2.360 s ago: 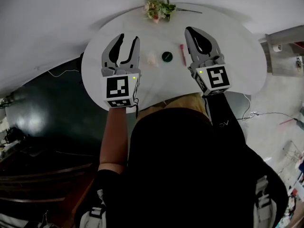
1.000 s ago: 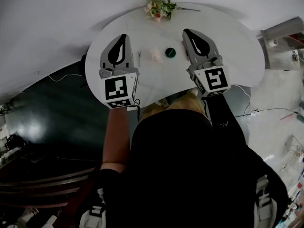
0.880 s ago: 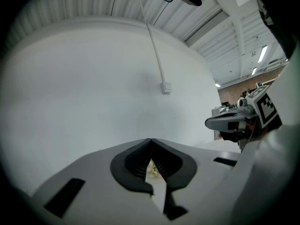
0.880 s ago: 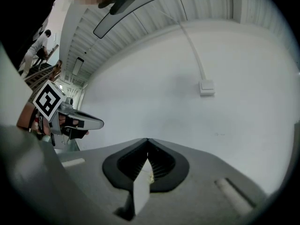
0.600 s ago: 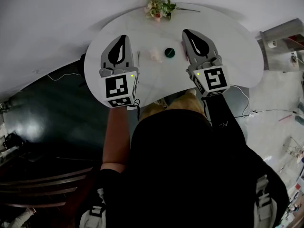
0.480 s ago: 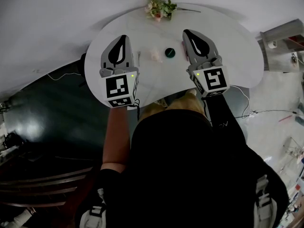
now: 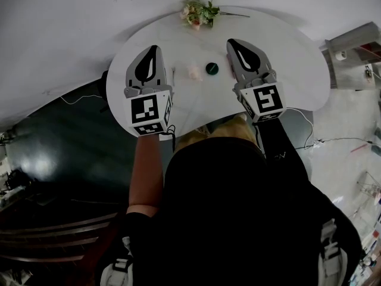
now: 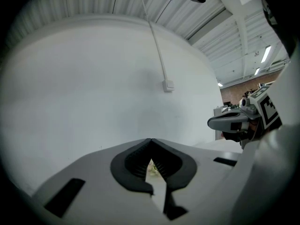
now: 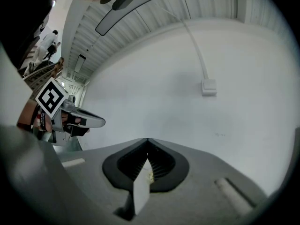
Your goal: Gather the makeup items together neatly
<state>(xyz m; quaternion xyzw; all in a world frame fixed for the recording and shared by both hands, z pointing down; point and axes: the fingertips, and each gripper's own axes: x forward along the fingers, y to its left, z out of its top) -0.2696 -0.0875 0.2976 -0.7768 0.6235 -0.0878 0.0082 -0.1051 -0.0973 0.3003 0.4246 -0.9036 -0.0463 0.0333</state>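
In the head view, a dark green round compact [image 7: 212,68] and a pale pink item [image 7: 194,71] lie side by side on the white table [image 7: 297,52]. A thin pale stick [image 7: 173,74] lies just left of them. My left gripper [image 7: 153,47] hovers left of the stick, shut and empty. To the right of the compact, my right gripper [image 7: 230,42] is also shut with nothing in it. In the left gripper view the left gripper [image 8: 151,140] faces a bare wall, and so does the right gripper [image 9: 148,139] in its own view.
A small bunch of flowers [image 7: 199,13] lies at the table's far edge. A white wall rises behind the table. Dark floor lies to the left, and a grey shelf unit [image 7: 357,40] stands at the right.
Both grippers stood open 2.4 s ago and are shut now. A pink tube then seen beside the compact is hidden under the right gripper. Little has moved in the last second.
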